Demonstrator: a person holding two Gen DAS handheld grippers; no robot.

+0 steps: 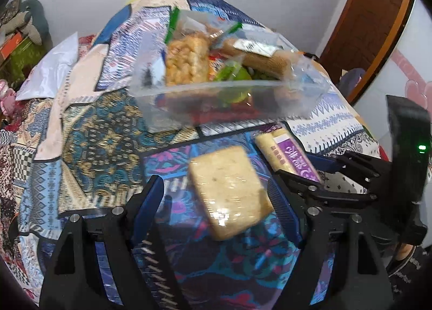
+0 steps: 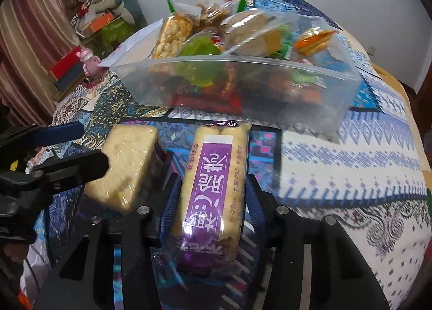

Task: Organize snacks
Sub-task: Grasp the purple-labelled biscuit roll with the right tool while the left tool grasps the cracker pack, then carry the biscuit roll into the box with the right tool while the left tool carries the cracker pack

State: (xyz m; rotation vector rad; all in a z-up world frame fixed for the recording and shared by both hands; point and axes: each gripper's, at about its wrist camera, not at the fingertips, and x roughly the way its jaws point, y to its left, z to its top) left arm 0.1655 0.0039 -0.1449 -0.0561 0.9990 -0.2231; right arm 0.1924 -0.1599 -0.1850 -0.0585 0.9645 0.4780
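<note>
Your right gripper (image 2: 208, 196) has its two blue-padded fingers (image 2: 168, 202) closed in on the purple-labelled snack pack (image 2: 213, 188), which runs lengthwise between them and points toward the clear plastic container (image 2: 270, 88). Your left gripper (image 1: 216, 196) stands wide open around the clear-wrapped cracker pack (image 1: 232, 191); the pack lies tilted in the gap, close against the right-hand finger (image 1: 283, 207) and well clear of the left-hand one, and motion blur leaves it uncertain whether it touches the pad or rests on the cloth. The two packs sit just beside each other, the cracker pack to the left of the purple one, both on the near side of the container. The container sits on the patterned patchwork cloth (image 1: 102, 131), already heaped with wrapped snacks: a puffed rice bar (image 2: 172, 37) at its left, green wrappers in the middle, and an orange-layered wafer (image 2: 313, 40) at its right end.
</note>
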